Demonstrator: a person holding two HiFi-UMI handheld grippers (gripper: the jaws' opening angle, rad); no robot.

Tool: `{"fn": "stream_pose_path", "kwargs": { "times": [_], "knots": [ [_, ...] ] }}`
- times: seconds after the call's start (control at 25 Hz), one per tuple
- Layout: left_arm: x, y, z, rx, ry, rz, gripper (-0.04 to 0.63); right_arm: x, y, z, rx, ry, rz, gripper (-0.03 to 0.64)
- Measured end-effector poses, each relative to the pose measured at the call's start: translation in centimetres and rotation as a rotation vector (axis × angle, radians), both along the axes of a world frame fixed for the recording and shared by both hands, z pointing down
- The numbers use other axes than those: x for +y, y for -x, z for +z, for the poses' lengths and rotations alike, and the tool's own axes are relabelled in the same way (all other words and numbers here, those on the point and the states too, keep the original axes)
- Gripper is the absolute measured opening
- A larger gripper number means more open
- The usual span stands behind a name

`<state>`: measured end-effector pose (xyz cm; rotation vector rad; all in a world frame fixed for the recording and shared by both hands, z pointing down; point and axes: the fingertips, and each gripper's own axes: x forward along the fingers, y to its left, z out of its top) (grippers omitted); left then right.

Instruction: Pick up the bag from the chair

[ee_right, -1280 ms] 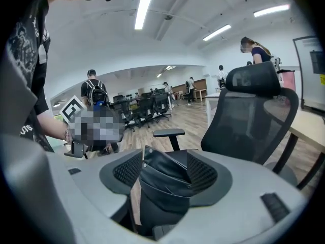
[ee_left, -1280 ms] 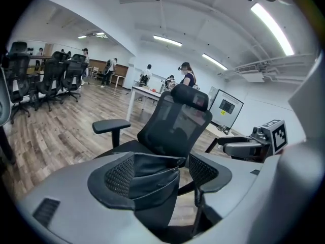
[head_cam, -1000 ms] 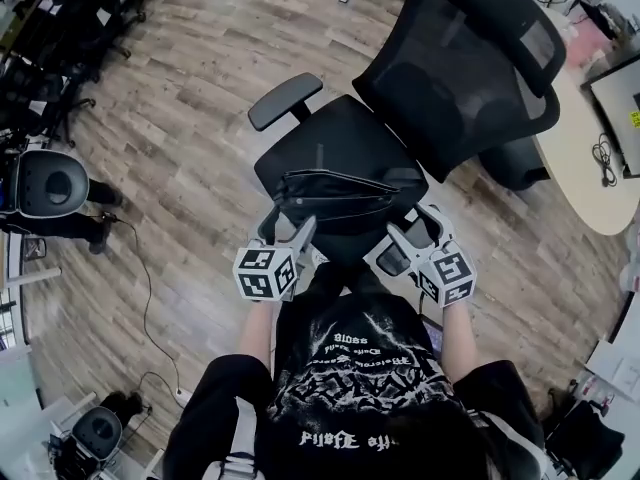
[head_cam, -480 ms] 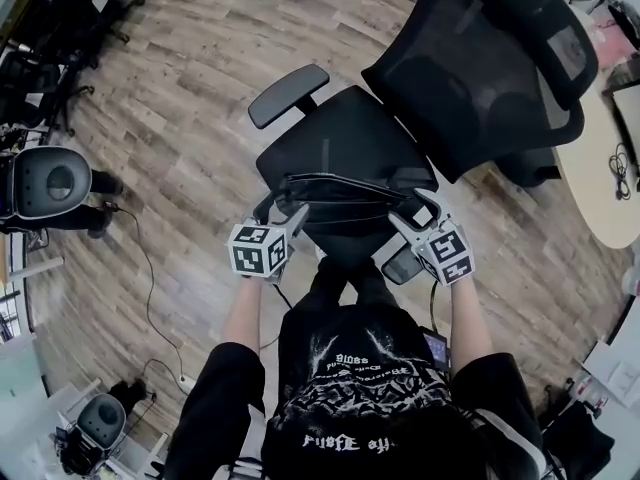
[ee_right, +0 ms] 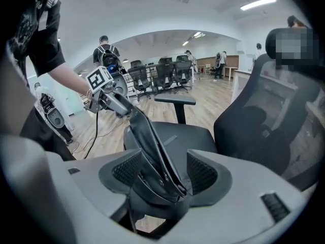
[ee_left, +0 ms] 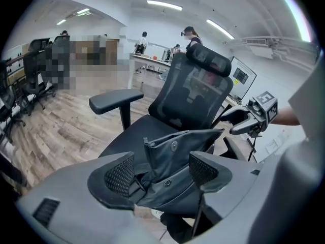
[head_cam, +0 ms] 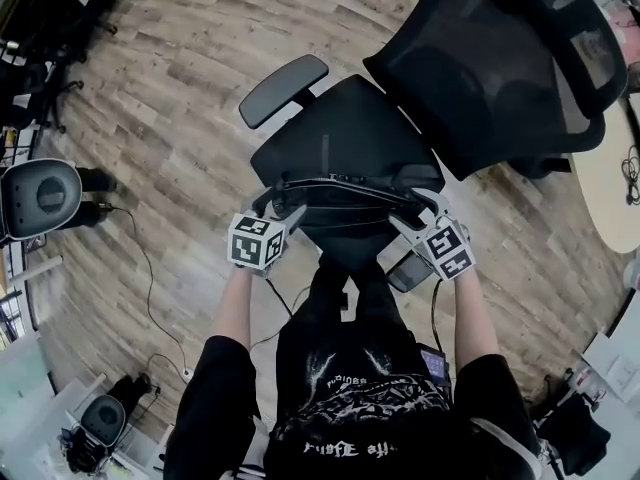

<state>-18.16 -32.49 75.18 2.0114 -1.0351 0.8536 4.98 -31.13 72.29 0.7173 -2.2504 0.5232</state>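
Note:
A flat black bag (head_cam: 345, 196) hangs stretched between my two grippers over the front of a black office chair's seat (head_cam: 335, 138). My left gripper (head_cam: 283, 211) holds its left end and my right gripper (head_cam: 408, 218) its right end. In the left gripper view the bag (ee_left: 170, 159) fills the gap between the mesh pads (ee_left: 120, 175), and the seat (ee_left: 134, 131) lies behind it. In the right gripper view the bag (ee_right: 152, 156) rises edge-on from between the pads (ee_right: 201, 173) toward the far left gripper (ee_right: 119, 105), above the seat (ee_right: 190, 133).
The chair's armrest (head_cam: 283, 90) sticks out on the left and its mesh backrest (head_cam: 500, 68) tilts away at upper right. Another chair (head_cam: 40, 196) and a floor cable (head_cam: 150, 268) lie left. A desk edge (head_cam: 612, 183) curves at right. My legs stand against the seat's front.
Both grippers moved forward from the seat's front edge to the bag's two ends and closed on them. The bag now looks pulled taut between them.

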Motion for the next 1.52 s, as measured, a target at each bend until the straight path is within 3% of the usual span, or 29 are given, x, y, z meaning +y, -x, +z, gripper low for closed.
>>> {"fn": "stream_pose_path", "kwargs": {
  "times": [0.2,0.64,0.76,0.8,0.88,0.96,1.16,1.36,1.52],
  "knots": [
    [-0.1,0.2,3.1,-0.030,0.051,0.067,0.344,-0.4,0.0,3.0,0.006,0.041,-0.012,0.284],
    [-0.1,-2.7,6.9,0.029,0.105,0.174,0.344,0.3,0.3,6.8,0.016,0.100,-0.075,0.284],
    [-0.4,-3.5,6.5,0.064,0.088,0.205,0.337,-0.1,0.1,6.7,-0.004,0.089,-0.029,0.169],
    [-0.5,-3.6,6.5,0.054,0.084,0.214,0.312,-0.2,0.0,6.7,-0.006,0.090,-0.025,0.144],
    [-0.7,-3.8,6.7,0.022,0.075,0.227,0.171,0.0,0.0,6.7,0.007,0.094,-0.036,0.112],
    [-0.6,-3.9,6.8,0.020,0.078,0.229,0.121,0.0,0.0,6.9,0.020,0.097,-0.041,0.079],
    [0.1,-3.7,6.8,0.041,0.089,0.209,0.074,-0.2,0.2,6.8,0.023,0.089,0.006,0.067],
    [0.6,-3.6,6.2,0.026,0.078,0.165,0.064,0.0,0.3,6.1,0.010,0.086,0.124,0.066],
    [1.9,-3.3,5.5,0.030,0.084,0.145,0.060,1.4,0.5,4.9,0.013,0.099,0.135,0.064]
  ]
}}
